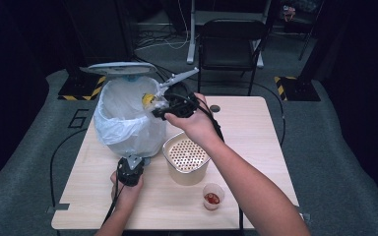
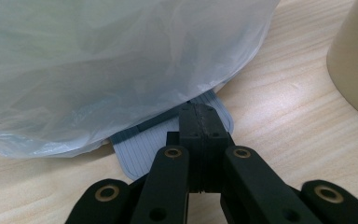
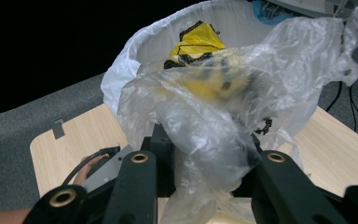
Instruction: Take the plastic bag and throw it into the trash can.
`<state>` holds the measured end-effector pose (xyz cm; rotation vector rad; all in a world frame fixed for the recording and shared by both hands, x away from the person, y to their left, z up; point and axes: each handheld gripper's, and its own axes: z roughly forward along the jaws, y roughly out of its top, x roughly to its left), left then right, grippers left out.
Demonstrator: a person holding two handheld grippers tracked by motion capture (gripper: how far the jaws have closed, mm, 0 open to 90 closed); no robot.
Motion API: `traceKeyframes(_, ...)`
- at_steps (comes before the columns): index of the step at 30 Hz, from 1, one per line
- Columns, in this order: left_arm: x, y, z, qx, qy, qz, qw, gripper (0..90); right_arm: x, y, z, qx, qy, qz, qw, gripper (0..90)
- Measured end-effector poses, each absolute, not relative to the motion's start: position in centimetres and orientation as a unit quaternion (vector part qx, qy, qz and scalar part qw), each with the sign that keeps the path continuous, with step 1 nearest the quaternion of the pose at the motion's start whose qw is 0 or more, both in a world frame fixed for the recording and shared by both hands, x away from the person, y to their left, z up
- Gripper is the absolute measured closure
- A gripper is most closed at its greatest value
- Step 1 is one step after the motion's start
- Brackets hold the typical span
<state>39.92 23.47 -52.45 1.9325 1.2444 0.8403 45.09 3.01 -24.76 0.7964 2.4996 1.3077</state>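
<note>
Pale wood table (image 1: 256, 147), grey carpet; left claw (image 2: 199, 122) closed on pedal (image 2: 140, 147), right claw (image 3: 200, 154) gripping clear plastic (image 3: 223, 107).

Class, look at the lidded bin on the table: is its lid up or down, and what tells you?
Up. The lid stands raised above the bin, whose white liner mouth is exposed, while the left gripper presses the pedal.

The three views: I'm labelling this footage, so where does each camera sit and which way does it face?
High view: above the table, looking forward and down; both forearms, both tools.
Left gripper view: on the left tool, shut on the bin's pedal.
Right gripper view: on the right tool, holding a clear bag.
All share the lined bin.
</note>
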Motion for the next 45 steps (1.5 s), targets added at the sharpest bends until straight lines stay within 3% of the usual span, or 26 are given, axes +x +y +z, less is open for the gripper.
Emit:
traceKeyframes(28, 39.9, 23.5, -52.5, 0.742, 0.478, 0.323, 0.340, 89.9, 48.2, 8.1, -25.8, 0.269, 0.848, 0.441, 0.118, 68.7)
traceKeyframes(45, 39.9, 23.5, -52.5, 0.742, 0.479, 0.321, 0.342, 89.9, 50.0, 8.9, -26.7, 0.284, 0.837, 0.449, 0.132, 68.3)
